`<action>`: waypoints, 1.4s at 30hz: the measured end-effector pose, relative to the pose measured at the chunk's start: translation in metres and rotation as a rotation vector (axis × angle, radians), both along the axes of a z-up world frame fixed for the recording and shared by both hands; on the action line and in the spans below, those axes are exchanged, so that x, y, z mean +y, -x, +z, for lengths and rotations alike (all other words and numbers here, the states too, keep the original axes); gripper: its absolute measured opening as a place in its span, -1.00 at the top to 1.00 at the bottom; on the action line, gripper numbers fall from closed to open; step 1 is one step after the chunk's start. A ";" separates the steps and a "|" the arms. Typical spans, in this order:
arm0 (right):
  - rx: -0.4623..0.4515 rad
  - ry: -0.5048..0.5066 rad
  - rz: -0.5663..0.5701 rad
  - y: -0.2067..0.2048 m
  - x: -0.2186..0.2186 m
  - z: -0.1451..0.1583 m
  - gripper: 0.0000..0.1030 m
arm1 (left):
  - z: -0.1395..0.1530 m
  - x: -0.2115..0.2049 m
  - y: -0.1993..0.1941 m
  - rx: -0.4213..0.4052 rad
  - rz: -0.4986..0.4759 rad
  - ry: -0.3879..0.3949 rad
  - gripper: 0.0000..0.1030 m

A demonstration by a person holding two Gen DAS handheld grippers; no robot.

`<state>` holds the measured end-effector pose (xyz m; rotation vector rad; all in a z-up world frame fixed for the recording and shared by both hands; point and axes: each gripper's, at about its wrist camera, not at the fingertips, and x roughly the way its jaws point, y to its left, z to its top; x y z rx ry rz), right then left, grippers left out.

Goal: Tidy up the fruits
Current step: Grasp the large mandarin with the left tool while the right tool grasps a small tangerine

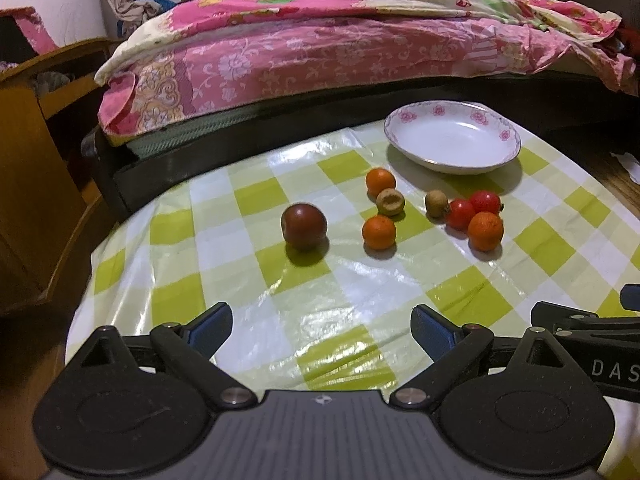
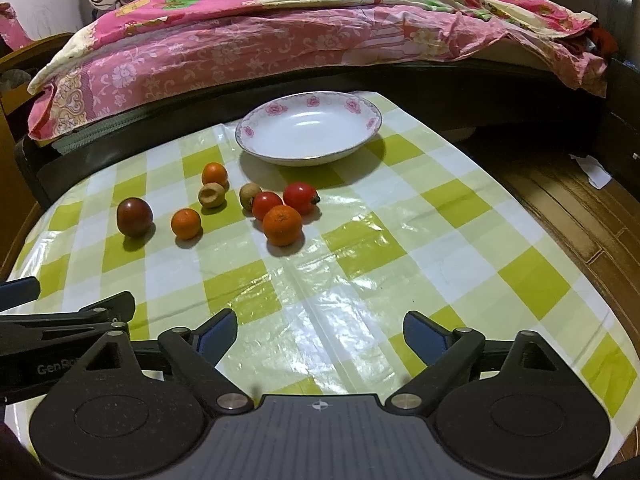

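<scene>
A table under a green-and-white checked cloth (image 2: pixel 360 240) fills the view ahead of both claws, with a bed in a pink floral cover (image 2: pixel 280 40) behind its far edge. Ahead of the right claw (image 2: pixel 320 334), past all the fruit, sits a white dish with pink flowers on its rim (image 2: pixel 276 110), holding nothing; it looks set there to receive the fruit. The left claw (image 1: pixel 322 330) hovers low over the near side of the cloth, its jaws spread wide with nothing between them, and the right claw is the same, so nothing has been picked up yet. Straight ahead of the left claw lies a dark red plum-like fruit (image 1: pixel 304 226), the biggest, alone and easiest to take first. Ahead and to its right lie three small oranges (image 1: pixel 379 233), then two red tomatoes (image 1: pixel 460 214) touching one orange, and two brownish little fruits (image 1: pixel 390 201) between them. All sit loose on the cloth, between the claws and the dish.
</scene>
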<state>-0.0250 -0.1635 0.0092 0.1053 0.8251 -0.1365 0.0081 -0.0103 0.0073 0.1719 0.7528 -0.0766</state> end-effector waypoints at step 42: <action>0.110 -0.100 0.311 -0.112 -0.029 -0.024 0.31 | -0.032 -0.021 -0.113 0.091 -0.370 0.029 -0.53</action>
